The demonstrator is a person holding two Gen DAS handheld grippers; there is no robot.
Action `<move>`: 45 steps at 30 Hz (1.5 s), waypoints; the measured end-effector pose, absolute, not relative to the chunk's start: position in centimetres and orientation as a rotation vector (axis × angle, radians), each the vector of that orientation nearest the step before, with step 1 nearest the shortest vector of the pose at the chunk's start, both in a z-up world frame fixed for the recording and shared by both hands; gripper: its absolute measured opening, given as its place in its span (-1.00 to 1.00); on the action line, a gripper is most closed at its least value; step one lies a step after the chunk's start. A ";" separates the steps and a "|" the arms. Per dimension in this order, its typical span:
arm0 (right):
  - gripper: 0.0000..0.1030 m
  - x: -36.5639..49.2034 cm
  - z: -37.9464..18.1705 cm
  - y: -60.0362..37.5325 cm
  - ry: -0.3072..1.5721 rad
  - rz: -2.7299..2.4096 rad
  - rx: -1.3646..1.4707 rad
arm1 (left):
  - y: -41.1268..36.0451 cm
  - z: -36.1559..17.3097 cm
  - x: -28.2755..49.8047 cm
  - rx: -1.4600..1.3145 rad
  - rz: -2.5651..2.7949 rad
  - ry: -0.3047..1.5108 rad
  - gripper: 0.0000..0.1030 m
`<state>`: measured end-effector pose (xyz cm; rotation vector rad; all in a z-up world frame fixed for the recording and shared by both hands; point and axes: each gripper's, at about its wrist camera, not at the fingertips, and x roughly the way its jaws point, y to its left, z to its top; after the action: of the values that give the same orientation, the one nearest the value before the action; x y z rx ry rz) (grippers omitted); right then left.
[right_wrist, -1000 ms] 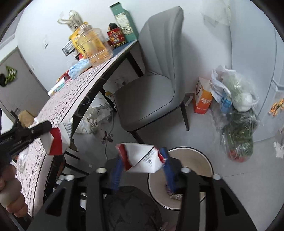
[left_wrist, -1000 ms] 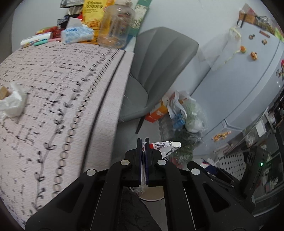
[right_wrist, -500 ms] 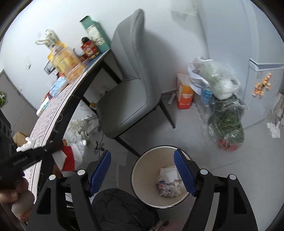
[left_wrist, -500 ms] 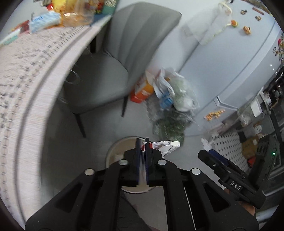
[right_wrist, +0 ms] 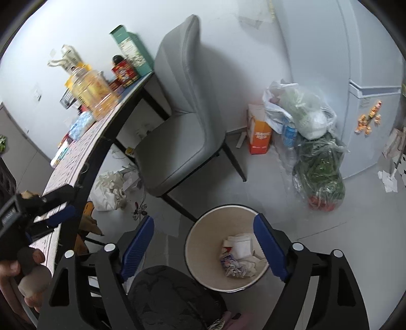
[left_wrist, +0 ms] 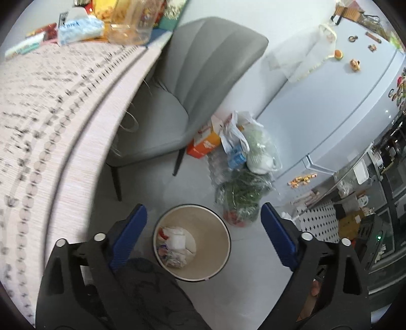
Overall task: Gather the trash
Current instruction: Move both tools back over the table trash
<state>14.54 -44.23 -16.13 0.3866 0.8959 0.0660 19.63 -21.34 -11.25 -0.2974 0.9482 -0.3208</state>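
Both grippers hang over the waste bin [left_wrist: 192, 241], a round, cream-lined container standing on the pale floor beside the table.

Left gripper [left_wrist: 201, 218]: jaws opening, spread wide, nothing between the blue pads [left_wrist: 129, 233]. The bin sits directly below the gap in the left wrist view.

Right gripper [right_wrist: 203, 228]: jaws opening as well — wide apart, with no object between them. In the right wrist view the bin's rim [right_wrist: 189, 243] lies between the two fingers, shifted toward the right one.

Trash [right_wrist: 238, 256]: crumpled white paper and a wrapper with red and blue print rest at the bottom of the bin, clear of both grippers.

Surroundings:
- Table [left_wrist: 45, 119] with a patterned cloth, at the left; a tissue pack [left_wrist: 80, 29] and a clear jar [left_wrist: 130, 22] stand at its far end.
- Grey chair [right_wrist: 182, 121] pushed toward the table, just beyond the bin.
- Plastic bags [right_wrist: 308, 119] and an orange carton [right_wrist: 258, 133] clustered on the floor against the wall, near a white refrigerator [left_wrist: 337, 101].
- A hand [right_wrist: 15, 279] at the left edge of the right wrist view — holding the other gripper's handle.
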 end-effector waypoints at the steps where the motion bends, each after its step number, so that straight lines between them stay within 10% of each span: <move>1: 0.68 14.7 -15.8 -43.5 0.890 0.081 0.380 | -20.8 -10.8 19.4 -0.295 -0.315 0.935 0.83; 45: 0.85 13.8 -7.8 -19.3 0.830 0.468 0.110 | 3.7 -5.9 3.0 -0.463 0.066 0.690 0.88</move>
<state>13.83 -19.33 -7.84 0.1099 0.8300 0.4684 3.03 3.73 -5.95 -0.4631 0.6895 0.0660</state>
